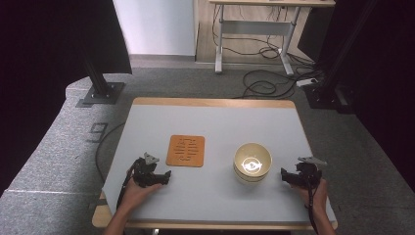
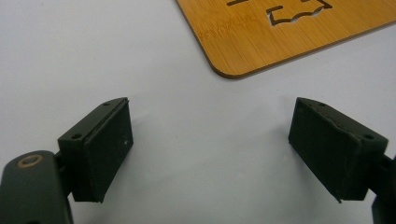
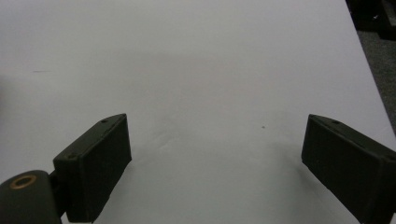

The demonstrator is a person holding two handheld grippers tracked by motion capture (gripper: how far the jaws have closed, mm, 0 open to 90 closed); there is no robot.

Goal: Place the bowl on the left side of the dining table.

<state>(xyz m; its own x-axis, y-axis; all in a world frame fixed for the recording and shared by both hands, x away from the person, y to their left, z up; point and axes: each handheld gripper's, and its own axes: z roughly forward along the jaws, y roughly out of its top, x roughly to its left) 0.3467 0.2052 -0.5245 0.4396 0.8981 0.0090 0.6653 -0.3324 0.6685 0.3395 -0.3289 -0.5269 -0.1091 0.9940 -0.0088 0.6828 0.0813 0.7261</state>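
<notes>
The bowl (image 1: 252, 162), cream-coloured with a pale rim and a bright reflection in its bottom, stands upright on the grey table (image 1: 215, 122), right of the middle and toward the person's edge. Left of it, well apart, lies the wooden mat (image 1: 185, 151), a flat orange-brown square with rounded corners and slots cut through it; its near corner also shows at the top of the left gripper view (image 2: 280, 37).

The right gripper (image 1: 288, 176) rests on the table just right of the bowl, near it but not touching, held in the person's right hand (image 1: 317, 195). In the right gripper view its jaws stand wide apart over bare table with nothing between them (image 3: 215, 163).

The left gripper (image 1: 164, 177) sits near the front left of the table, just below and left of the mat, gripped by the left hand (image 1: 134, 193). Its jaws are likewise spread wide (image 2: 210, 154), empty, with only the table surface between them and the mat's corner lying a little beyond the fingertips, untouched
</notes>
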